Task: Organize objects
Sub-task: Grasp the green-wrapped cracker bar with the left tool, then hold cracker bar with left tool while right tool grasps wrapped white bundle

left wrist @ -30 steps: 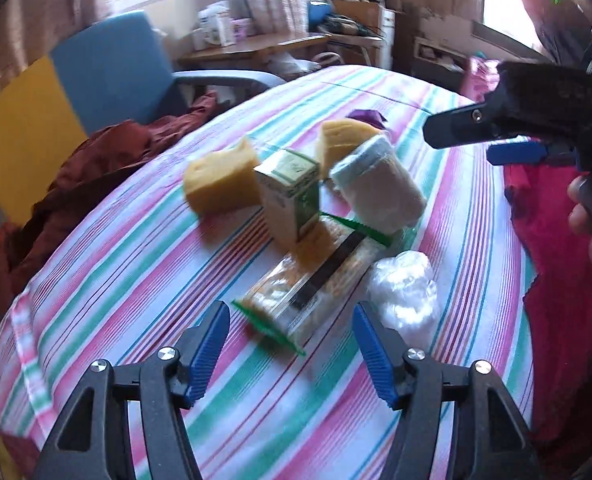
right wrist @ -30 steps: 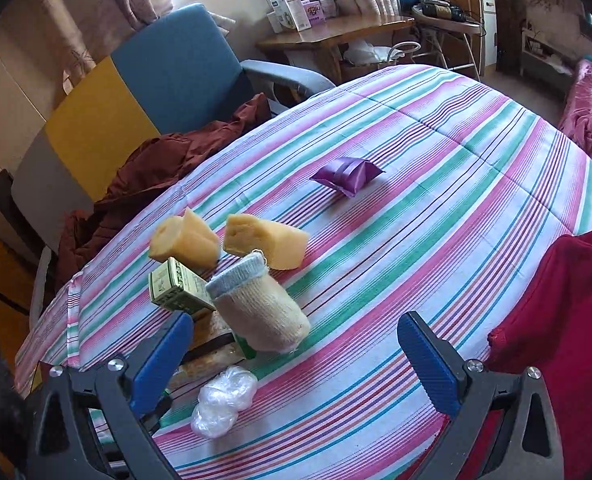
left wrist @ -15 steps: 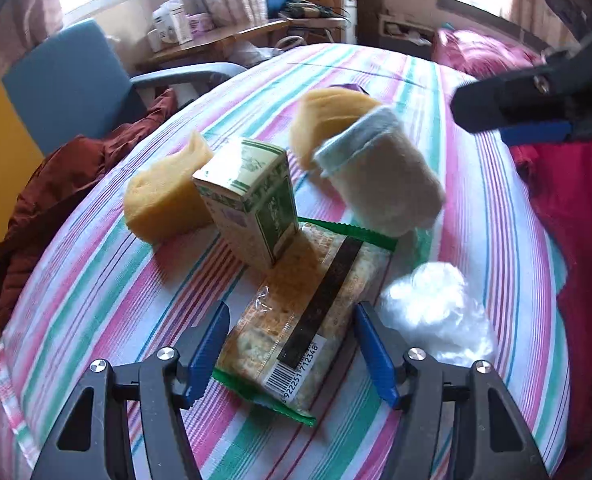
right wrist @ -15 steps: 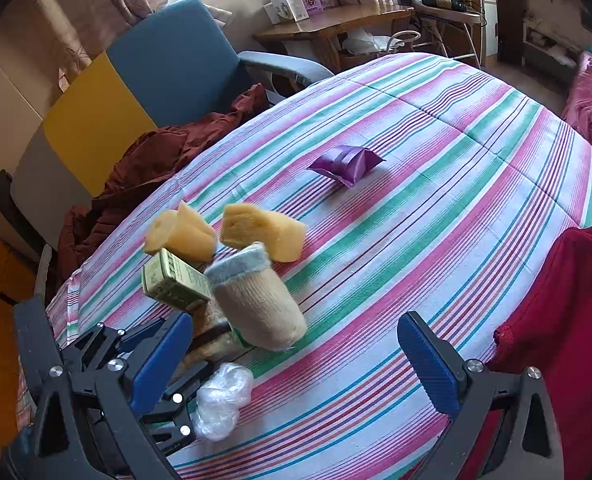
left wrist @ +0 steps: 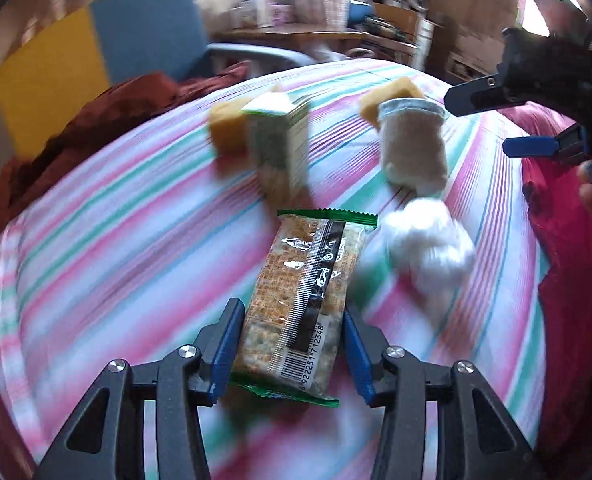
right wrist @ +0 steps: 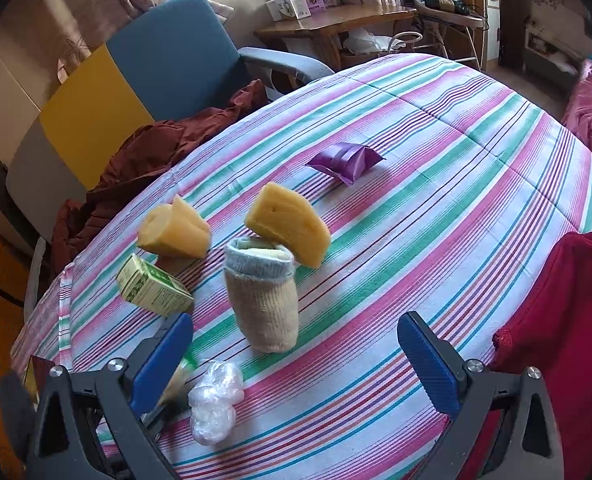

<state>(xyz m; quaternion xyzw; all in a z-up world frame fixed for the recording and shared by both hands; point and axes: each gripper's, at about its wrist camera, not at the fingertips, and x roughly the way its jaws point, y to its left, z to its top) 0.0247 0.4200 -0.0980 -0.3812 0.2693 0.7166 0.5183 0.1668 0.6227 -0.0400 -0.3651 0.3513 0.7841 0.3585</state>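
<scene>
**Left Gripper Clamped on Cracker Packet; Right Gripper Spread Above Table**

The left gripper pinches the cracker packet between its two blue ribbed pads, which press on the packet's long sides near the barcode end. The packet is a flat, clear film rectangle with green serrated end seals, a black lengthwise band and textured tan crackers visible inside. The background in the left wrist view is motion-blurred.

The right gripper has its jaws spread wide and holds nothing; it is above the striped tablecloth, a woven cloth with pink, green, blue and white bands.

Object count on the cloth:
- Two yellow sponge blocks, porous and wedge-cut: one at the far left, one resting against the sock's rim
- One knitted sock roll, beige cylinder with a grey-blue cuff, tilted
- One small green-and-cream carton, rectangular card, lying on its side in the right wrist view
- One crumpled ball of clear plastic film, glossy, near the sock
- One purple foil pouch, pillow-shaped, well apart from the group

A blue and yellow armchair stands beside the table, with a dark red garment draped on it
</scene>
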